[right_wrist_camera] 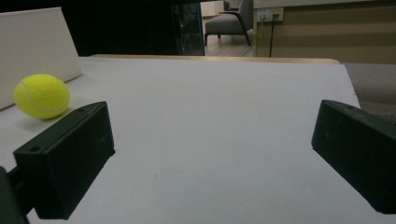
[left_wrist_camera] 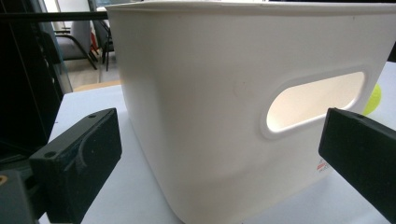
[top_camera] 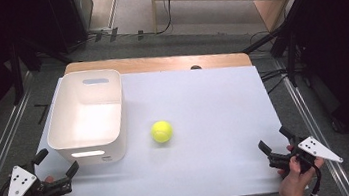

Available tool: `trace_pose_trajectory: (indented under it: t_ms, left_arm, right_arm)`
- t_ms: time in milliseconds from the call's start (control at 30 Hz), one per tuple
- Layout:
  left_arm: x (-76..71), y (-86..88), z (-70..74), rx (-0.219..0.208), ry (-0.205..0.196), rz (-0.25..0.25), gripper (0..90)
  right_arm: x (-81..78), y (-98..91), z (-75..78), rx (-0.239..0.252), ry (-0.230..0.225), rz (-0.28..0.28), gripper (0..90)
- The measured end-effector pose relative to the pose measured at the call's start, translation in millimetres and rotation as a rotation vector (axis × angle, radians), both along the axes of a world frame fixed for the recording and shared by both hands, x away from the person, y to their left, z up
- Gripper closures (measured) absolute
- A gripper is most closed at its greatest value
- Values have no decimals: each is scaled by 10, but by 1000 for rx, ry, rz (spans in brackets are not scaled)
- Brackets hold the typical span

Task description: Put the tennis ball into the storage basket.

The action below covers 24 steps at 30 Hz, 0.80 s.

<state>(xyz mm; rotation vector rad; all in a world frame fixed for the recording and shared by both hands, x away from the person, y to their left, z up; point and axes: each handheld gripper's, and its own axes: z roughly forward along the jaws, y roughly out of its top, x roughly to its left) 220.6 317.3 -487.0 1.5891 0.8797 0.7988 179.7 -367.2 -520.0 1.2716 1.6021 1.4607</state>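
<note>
A white sheet [top_camera: 206, 124] covers the wooden table, with grey floor and dark stands around it. At lower left of the high view, the left gripper [top_camera: 56, 169] has its jaws spread wide and empty, facing the near wall of the white bin [top_camera: 87, 114]. Right of the bin, mid-frame and apart from it, lies the tennis ball [top_camera: 161, 131]: probably light, fuzzy, springy and apt to roll, so best pinched across its middle. At lower right, the right gripper [top_camera: 275, 144] is also wide open and empty.
</note>
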Motion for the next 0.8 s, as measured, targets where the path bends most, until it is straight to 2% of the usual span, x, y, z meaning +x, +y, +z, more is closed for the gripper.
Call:
trace_pose_trajectory:
  t_ms: [167, 200, 233, 333, 367, 400, 433, 467, 500, 633, 800]
  left_arm:
    - [-3, -4, -1, 1, 0, 0, 0]
    - [-3, -1, 0, 2, 0, 0, 0]
    - [-3, -1, 0, 2, 0, 0, 0]
    - [-4, -6, -1, 1, 0, 0, 0]
    - [-4, -7, -1, 2, 0, -1, 0]
    - [-4, -7, -1, 2, 0, -1, 0]
    - [-3, -8, -1, 1, 1, 0, 0]
    - [-5, -8, -1, 1, 2, -1, 0]
    - [-5, -6, -1, 3, 1, -3, 0]
    - [-5, -7, -1, 4, 3, -2, 0]
    - [-5, -9, -1, 7, 1, -3, 0]
  right_arm:
    - [8, -3, -5, 9, 9, 0, 0]
    - [23, -8, -7, -2, -3, 5, 0]
    - [18, 0, -4, 5, 7, 4, 0]
    - [37, 0, -3, -14, 0, 9, 0]
    - [28, 12, 1, -5, 18, 15, 0]
    - [28, 12, 1, -5, 18, 15, 0]
    - [43, 10, 0, -21, 4, 27, 0]
    - [39, 34, 14, -29, 28, 45, 0]
    - [43, 46, 21, -41, 34, 48, 0]
    - [76, 71, 49, -76, 38, 69, 0]
    - [92, 116, 94, -77, 64, 98, 0]
